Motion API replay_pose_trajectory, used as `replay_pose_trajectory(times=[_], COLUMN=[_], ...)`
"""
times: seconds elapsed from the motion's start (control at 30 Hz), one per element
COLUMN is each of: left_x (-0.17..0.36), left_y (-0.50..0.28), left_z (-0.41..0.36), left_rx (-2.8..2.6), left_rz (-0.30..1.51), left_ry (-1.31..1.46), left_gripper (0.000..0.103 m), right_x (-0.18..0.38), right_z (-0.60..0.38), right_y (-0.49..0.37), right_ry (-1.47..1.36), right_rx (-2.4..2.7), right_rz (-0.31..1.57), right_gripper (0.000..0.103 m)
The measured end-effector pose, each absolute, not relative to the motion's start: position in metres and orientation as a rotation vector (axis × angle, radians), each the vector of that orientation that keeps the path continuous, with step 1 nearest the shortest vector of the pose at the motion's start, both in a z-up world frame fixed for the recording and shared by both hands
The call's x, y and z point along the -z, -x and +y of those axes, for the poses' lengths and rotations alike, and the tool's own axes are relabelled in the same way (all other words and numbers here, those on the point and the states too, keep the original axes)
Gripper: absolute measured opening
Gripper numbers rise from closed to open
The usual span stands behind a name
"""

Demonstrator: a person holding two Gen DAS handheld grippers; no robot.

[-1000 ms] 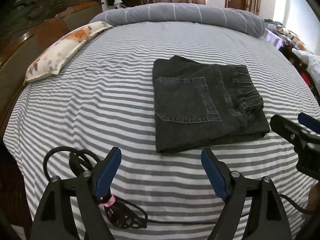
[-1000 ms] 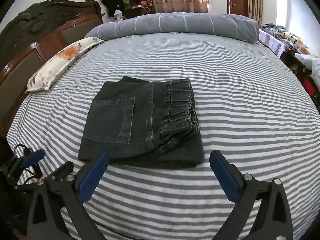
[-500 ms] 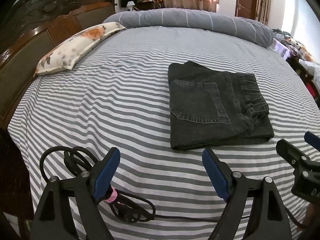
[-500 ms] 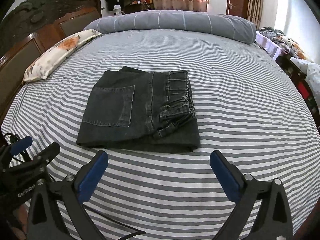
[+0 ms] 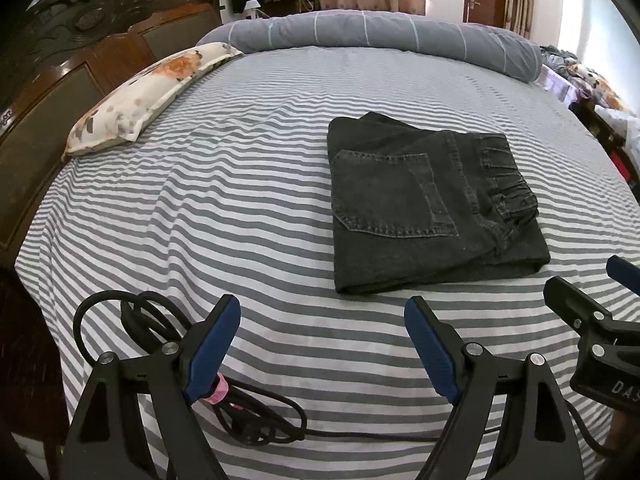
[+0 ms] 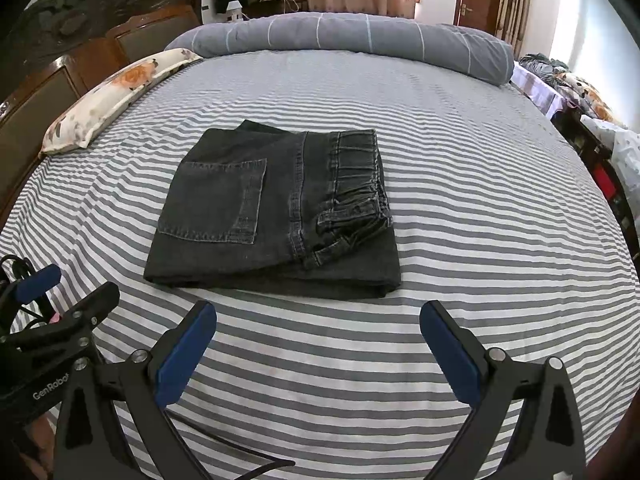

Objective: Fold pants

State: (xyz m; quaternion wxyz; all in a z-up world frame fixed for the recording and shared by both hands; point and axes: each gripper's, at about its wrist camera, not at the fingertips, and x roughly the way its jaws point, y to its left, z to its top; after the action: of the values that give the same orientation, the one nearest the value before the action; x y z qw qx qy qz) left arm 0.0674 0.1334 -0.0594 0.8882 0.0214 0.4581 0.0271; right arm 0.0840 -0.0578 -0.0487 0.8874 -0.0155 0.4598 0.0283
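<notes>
On my far left a floral pillow lies along the wooden headboard, and a black cable coils on the striped sheet beneath my left gripper, whose jaws stand wide with nothing between them. The dark pants lie folded flat mid-bed, pocket up. My right gripper hangs just short of them, equally wide and empty.
</notes>
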Motion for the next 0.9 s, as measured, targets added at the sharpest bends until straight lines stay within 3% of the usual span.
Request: replay_pose_trajectory(times=[0.9], left_x=[0.065], left_y=[-0.069], left_z=[0.132], left_rx=[-0.070], left_rz=[0.966], left_ry=[-0.061], left_gripper=[0.084], right_x=[0.063], right_z=[-0.051], right_y=[-0.085], right_ry=[0.051], right_rx=[-0.062], right_rz=[0.992], right_gripper=[0.101])
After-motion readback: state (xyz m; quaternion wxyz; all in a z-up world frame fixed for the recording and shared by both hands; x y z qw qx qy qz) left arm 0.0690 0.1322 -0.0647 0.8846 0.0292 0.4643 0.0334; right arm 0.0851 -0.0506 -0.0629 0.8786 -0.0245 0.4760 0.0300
